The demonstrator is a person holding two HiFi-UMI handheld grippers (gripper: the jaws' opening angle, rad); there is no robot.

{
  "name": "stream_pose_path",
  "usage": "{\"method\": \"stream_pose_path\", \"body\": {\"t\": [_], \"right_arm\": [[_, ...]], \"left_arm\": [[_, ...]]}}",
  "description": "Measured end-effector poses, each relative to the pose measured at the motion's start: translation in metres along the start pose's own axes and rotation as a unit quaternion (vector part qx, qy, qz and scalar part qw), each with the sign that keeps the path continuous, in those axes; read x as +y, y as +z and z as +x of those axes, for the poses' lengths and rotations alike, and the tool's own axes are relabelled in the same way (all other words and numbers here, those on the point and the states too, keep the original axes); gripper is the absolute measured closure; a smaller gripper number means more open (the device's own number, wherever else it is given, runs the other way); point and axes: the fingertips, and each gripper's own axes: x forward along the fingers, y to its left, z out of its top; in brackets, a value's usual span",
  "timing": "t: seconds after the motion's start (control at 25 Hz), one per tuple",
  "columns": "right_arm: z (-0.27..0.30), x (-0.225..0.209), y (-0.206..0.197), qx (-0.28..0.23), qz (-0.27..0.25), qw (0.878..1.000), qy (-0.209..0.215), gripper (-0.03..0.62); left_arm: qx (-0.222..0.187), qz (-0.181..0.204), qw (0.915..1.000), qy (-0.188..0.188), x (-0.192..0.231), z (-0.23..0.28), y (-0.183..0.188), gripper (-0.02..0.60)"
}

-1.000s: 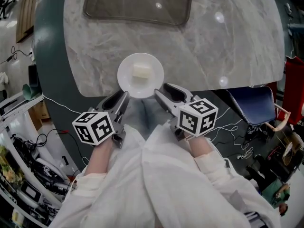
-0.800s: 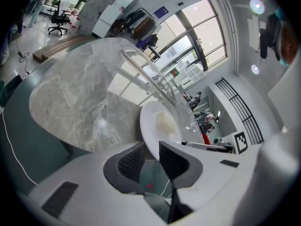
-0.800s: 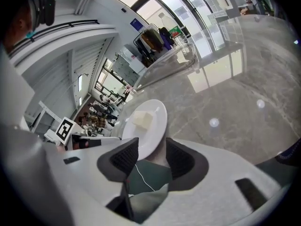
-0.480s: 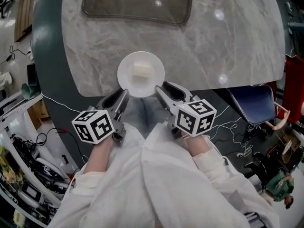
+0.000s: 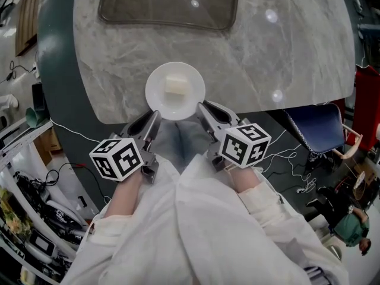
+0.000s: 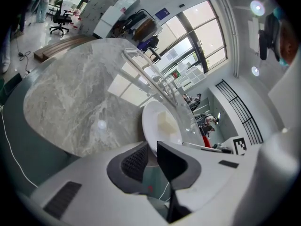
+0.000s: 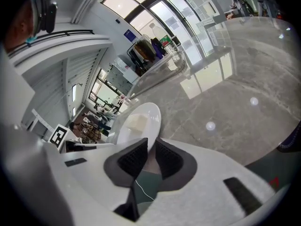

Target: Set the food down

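Note:
A white plate (image 5: 155,100) carrying a pale rectangular block of food (image 5: 174,86) sits at the near edge of the marble table (image 5: 285,52). My left gripper (image 5: 153,119) is at the plate's near-left rim, and in the left gripper view its jaws (image 6: 151,152) are shut on that rim, with the plate (image 6: 153,126) and food (image 6: 165,123) just beyond. My right gripper (image 5: 205,110) is at the near-right rim. Its jaws (image 7: 151,147) are closing with the plate (image 7: 150,114) rim between the pads, and the food (image 7: 136,123) lies past them.
A dark glassy tray (image 5: 169,3) lies at the far side of the table. A blue chair (image 5: 317,129) stands to the right below the tabletop. Shelves with cluttered gear (image 5: 24,218) and cables fill the left floor.
The right gripper's jaws have narrowed onto the plate's rim. The plate has shifted slightly farther onto the table, and both grippers moved with it.

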Motion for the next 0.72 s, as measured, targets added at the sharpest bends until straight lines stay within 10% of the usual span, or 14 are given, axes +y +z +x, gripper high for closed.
{"method": "stream_pose_path", "body": {"t": [0.72], "right_arm": [[-0.007, 0.015, 0.004, -0.006, -0.026, 0.999, -0.029, 0.554]], "left_arm": [[0.001, 0.065, 0.9979, -0.007, -0.006, -0.010, 0.014, 0.515]]}}
